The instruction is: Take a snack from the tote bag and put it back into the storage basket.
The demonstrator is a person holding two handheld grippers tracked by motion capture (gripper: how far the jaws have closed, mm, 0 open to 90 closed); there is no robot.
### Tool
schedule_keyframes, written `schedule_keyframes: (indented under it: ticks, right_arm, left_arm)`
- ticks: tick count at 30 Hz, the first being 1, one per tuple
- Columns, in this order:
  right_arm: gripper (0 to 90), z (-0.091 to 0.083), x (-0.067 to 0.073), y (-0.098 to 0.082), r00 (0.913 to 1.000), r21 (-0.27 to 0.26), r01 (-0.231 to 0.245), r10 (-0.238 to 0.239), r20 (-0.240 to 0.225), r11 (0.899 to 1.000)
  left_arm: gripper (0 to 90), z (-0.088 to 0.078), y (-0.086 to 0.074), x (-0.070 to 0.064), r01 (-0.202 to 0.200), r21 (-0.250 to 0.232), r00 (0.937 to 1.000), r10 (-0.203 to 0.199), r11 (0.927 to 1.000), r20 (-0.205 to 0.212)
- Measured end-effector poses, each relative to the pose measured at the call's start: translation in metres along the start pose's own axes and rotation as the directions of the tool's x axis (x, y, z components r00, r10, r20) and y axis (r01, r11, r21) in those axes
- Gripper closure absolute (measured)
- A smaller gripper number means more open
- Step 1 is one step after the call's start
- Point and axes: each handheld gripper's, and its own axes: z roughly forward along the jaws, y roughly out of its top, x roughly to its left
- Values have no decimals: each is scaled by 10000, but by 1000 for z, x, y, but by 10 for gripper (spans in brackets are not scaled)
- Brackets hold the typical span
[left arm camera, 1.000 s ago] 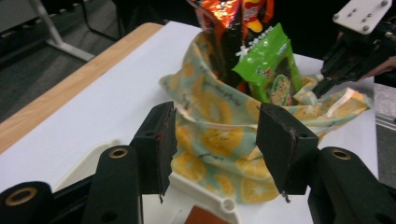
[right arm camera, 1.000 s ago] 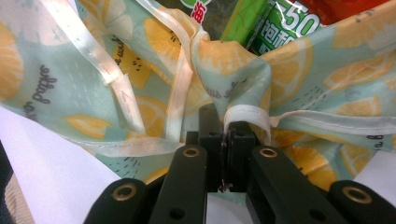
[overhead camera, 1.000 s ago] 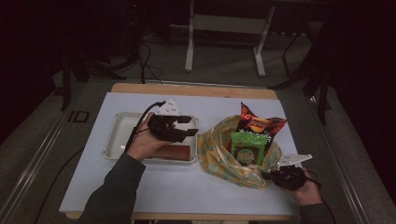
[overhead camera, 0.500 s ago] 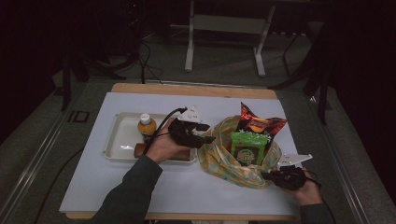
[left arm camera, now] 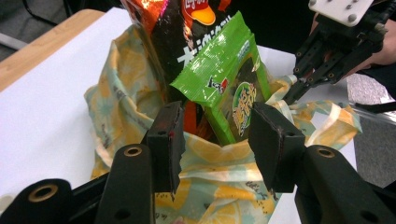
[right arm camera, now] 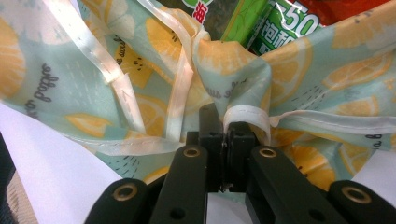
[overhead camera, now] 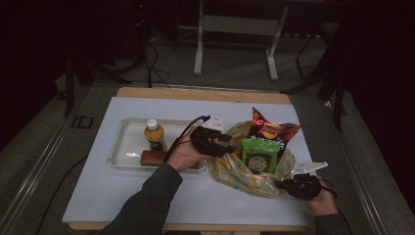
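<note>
High view shows a lemon-print cloth bag (overhead camera: 235,169) lying toward the right side of the worktop (overhead camera: 122,196), already loaded with a red-and-black chip packet (overhead camera: 269,131) and a green snack packet (overhead camera: 259,155) that stand up out of its mouth. A white tray (overhead camera: 122,147) nearer the left edge carries an orange-capped bottle (overhead camera: 154,135) and a brown bar (overhead camera: 152,157) at the tray's near rim. My judgement is that packing is partly done: two items are in, and the two on the tray may yet have to follow.

The right hand-held gripper (right arm camera: 225,140), at the bag's side nearest the front right corner, has its jaws together, clamped on the bag's white-hemmed rim and keeping the mouth open. The left hand-held gripper (left arm camera: 217,140) is at the opposite side of the bag, over its rim. Its jaws stand partly apart and have just been closing; the green snack packet and the bag's edge lie beyond the gap, but the pads press on nothing.
</note>
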Motion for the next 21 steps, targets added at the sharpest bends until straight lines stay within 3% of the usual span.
schedule_keyframes:
  ticks: [13,21]
  right_arm:
    - [884,0,0,0,10000,7,8,-8,-20,10000]
    - [884,-1,0,0,10000,10,-4,4,-26,10000]
  left_arm:
    - [548,27,5,-4,-54,723,10000,48,9974,76]
    - [519,37,6,-3,-54,1145,9999,66,9934,-102]
